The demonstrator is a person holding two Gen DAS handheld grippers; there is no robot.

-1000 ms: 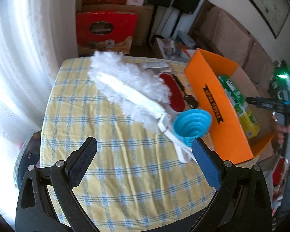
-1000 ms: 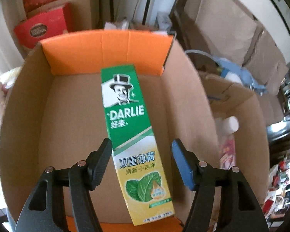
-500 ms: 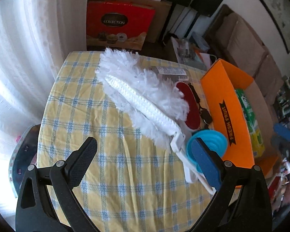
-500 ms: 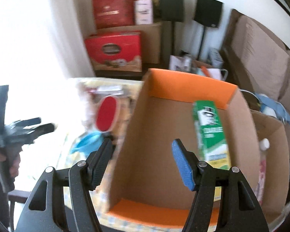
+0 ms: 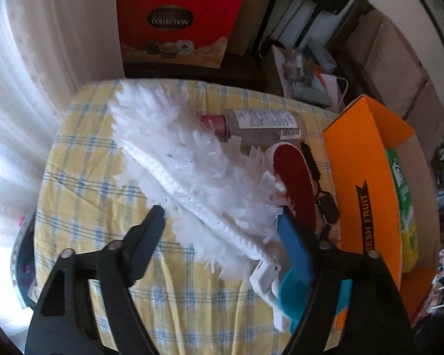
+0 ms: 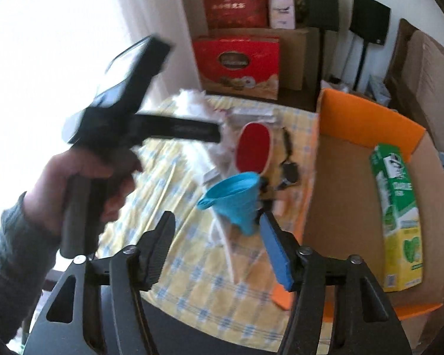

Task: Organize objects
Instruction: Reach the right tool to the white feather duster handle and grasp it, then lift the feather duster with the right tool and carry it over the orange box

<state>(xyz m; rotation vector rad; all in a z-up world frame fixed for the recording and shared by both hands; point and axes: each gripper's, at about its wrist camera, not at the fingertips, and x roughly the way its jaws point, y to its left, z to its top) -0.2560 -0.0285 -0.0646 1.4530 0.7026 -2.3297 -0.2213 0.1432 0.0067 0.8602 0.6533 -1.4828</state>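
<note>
A white fluffy duster (image 5: 192,171) lies across the yellow checked tablecloth (image 5: 83,207). My left gripper (image 5: 222,222) is open and hovers over the duster's handle end. A blue funnel (image 6: 236,201) lies beside the duster handle; in the left wrist view (image 5: 293,293) it is partly hidden by my finger. A red brush (image 5: 296,177), a clear bottle (image 5: 257,124) and a black key strap (image 5: 319,183) lie near it. The orange cardboard box (image 6: 370,118) holds a green toothpaste carton (image 6: 396,213). My right gripper (image 6: 219,239) is open and empty, above the table's near edge, with the funnel just beyond its fingers.
Red gift boxes (image 5: 177,23) and brown cartons stand behind the table. White curtains (image 5: 29,74) hang at the left. A sofa (image 5: 399,68) and clutter lie at the back right. The person's left hand and gripper body (image 6: 109,148) show in the right wrist view.
My left gripper has moved forward and down over the duster. My right gripper has left the box, where the toothpaste carton stays, and swung left toward the funnel.
</note>
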